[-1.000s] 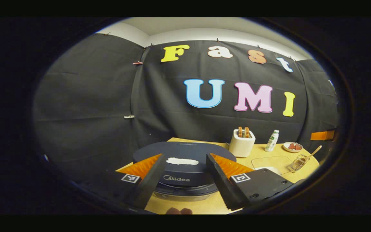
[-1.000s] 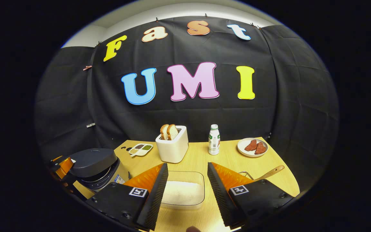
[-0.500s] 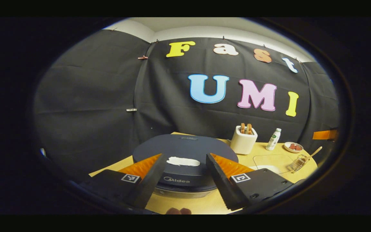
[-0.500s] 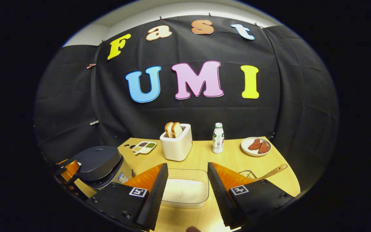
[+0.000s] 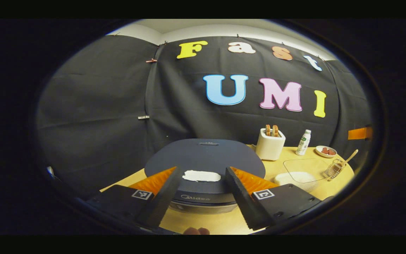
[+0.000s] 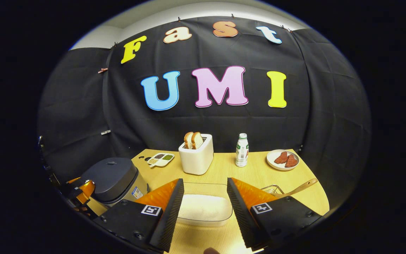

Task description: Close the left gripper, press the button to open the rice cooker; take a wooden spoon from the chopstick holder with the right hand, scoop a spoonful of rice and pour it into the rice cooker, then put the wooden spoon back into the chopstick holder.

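Observation:
A dark rice cooker [image 5: 203,158] with its lid down stands right in front of my left gripper [image 5: 201,197], whose jaws are open and empty on either side of the cooker's pale button [image 5: 201,175]. The same cooker [image 6: 113,178] sits low on the left in the right gripper view, with the left gripper [image 6: 79,190] at its front. My right gripper [image 6: 203,208] is open and empty above the clear container of rice [image 6: 204,208]. A wooden spoon [image 6: 296,188] leans in the wire chopstick holder [image 6: 271,190] to the right; the spoon [image 5: 347,159] also appears far right.
On the wooden table [image 6: 256,173] stand a white toaster with bread [image 6: 196,153], a small bottle [image 6: 241,150], a plate of meat [image 6: 282,159] and a divided dish of grains [image 6: 160,158]. A fingertip [image 5: 196,231] peeks at the bottom edge.
My left gripper has risen a little, so more of the cooker's lid top shows. The right gripper view has drifted slightly left and back. Both stay open.

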A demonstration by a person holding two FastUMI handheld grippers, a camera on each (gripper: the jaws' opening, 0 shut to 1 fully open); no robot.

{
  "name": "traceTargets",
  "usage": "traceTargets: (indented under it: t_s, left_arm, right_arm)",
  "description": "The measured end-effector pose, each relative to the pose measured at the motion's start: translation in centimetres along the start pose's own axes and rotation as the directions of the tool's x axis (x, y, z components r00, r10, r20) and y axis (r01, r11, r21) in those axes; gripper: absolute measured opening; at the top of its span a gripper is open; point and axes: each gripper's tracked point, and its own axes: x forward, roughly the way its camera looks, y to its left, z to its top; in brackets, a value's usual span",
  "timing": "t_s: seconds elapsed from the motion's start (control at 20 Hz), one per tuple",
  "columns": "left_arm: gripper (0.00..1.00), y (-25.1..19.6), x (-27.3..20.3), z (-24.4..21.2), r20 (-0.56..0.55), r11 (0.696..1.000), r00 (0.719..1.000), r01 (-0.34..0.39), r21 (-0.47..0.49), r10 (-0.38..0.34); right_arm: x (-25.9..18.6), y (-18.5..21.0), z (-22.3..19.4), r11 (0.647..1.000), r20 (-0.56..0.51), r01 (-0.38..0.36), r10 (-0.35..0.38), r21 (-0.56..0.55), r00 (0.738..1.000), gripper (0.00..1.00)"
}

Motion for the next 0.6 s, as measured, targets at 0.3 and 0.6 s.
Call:
traceTargets:
  t_s: [0.3,0.6]
  left_arm:
    - [0.89,0.2,0.1,-0.2,0.021,1.0,1.0,-0.005,-0.005,0.006]
    - [0.9,0.2,0.0,-1.2,0.047,1.0,0.999,-0.008,0.01,0.007]
  right_arm:
    - [0.0,0.0,-0.2,1.0,0.0,0.0,0.0,0.012,1.0,0.77]
    - [-0.1,0.2,-0.2,1.0,-0.001,-0.012,0.012,0.017,1.0,0.77]
